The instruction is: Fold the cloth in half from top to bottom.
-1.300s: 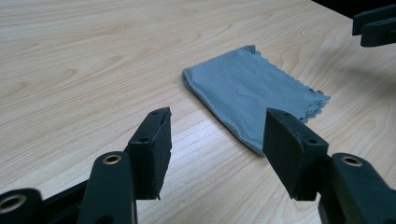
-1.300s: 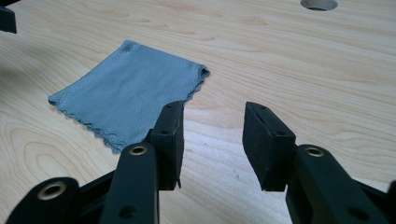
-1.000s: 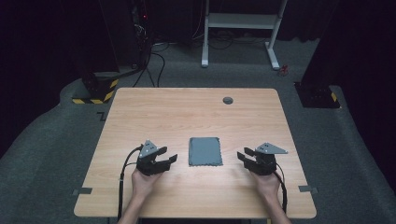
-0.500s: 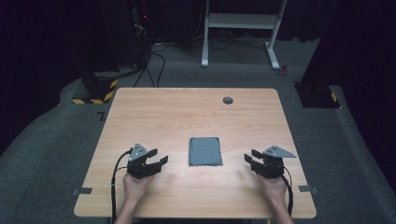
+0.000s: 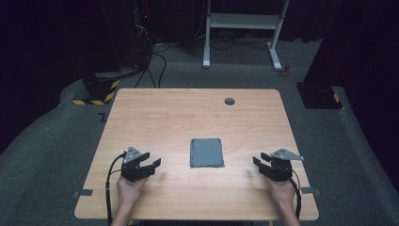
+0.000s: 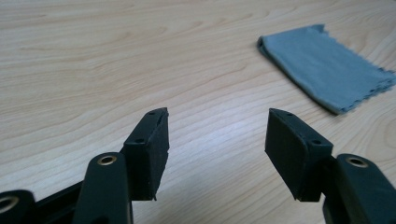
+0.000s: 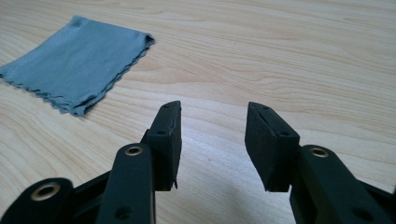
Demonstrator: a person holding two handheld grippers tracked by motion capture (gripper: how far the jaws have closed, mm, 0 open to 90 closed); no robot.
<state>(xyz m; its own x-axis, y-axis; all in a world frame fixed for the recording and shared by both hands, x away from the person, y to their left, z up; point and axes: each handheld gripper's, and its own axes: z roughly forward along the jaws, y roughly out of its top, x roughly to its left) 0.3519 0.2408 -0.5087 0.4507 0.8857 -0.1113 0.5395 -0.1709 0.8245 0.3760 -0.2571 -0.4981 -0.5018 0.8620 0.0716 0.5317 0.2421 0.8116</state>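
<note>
Both hands have drawn back toward the near edge and apart since a second ago, which looks like the work on the cloth being done or not yet begun. On the left, the left gripper (image 5: 151,164) stands released, nothing between its jaws. In the middle of the table (image 5: 188,113), nearer the person, lies the folded grey cloth (image 5: 207,152), flat, its long axis running near to far, its zigzag edge at the near end. On the right, the right gripper (image 5: 258,163) is likewise released and empty, well apart from the cloth.
</note>
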